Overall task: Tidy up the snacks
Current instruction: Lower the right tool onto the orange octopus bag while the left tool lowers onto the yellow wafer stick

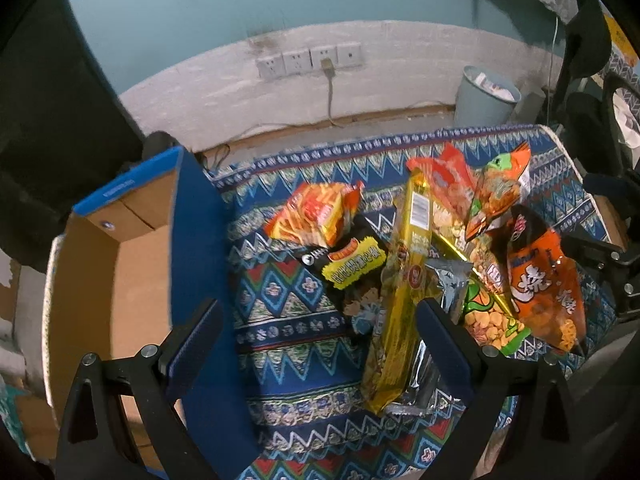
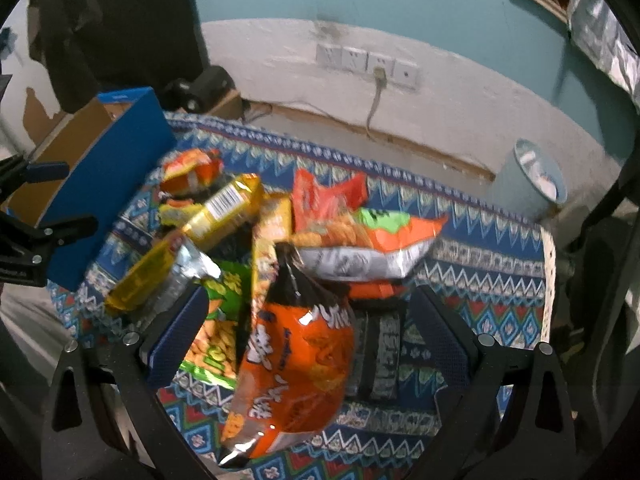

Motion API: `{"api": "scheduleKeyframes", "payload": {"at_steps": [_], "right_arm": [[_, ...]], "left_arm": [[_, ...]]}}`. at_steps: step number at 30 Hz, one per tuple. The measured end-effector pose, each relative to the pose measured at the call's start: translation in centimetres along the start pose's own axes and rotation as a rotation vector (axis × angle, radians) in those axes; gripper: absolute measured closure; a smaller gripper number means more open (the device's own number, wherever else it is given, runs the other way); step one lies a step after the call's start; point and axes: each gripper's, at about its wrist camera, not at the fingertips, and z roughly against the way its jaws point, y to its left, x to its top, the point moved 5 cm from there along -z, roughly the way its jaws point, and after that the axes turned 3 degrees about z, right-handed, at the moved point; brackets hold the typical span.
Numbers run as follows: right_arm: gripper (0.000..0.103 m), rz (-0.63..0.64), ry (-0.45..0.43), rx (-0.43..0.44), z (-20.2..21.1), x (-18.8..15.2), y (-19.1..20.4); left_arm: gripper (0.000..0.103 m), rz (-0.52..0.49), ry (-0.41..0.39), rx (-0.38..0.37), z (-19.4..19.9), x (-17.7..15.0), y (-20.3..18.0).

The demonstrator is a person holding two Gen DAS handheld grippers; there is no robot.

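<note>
left wrist view: looked forward and down along its fingers from the left of the snack pile (image 1: pixel 436 256), close in, with the cardboard box (image 1: pixel 120 264) at its left edge.
right wrist view: looked down from the right, closer still, over the orange bag (image 2: pixel 296 356).
shared: the pile, box, patterned cloth (image 1: pixel 296 312), wall sockets (image 1: pixel 310 60) and bin (image 1: pixel 486 94).

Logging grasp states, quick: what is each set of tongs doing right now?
Left tongs: open, holding nothing, above the yellow packet.
Right tongs: open, around the orange bag, not clamped.
</note>
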Motion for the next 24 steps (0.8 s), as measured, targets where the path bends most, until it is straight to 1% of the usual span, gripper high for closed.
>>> {"api": "scheduleKeyframes", "payload": {"at_steps": [4,7,12,19,24], "right_arm": [[0.004,-0.027,0.050,0.001,-1.4,-1.2,-0.7],[0.004,-0.036,0.074,0.004,-2.1,-1.8,-0.9],[0.004,-0.045,0.107,0.016,-3.0,-2.7,-1.1],[0.004,-0.050,0.145,0.020,-4.6,-3.6,-1.6],[0.004,-0.061,0.165,0.037,-5.3,-3.9,-1.6]], "left_arm": [[0.005,-0.003,0.045,-0.004,-2.4,-0.3,-0.7],[0.005,-0.015,0.055,0.003,-3.5,-0.2,-1.3],[0.005,-0.024,0.071,-0.019,-4.7,0.0,-2.2],[0.005,-0.079,0.097,0.017,-7.0,-0.2,-3.5],[0.005,-0.101,0.096,0.020,-7.8,-0.2,-4.3]]}}
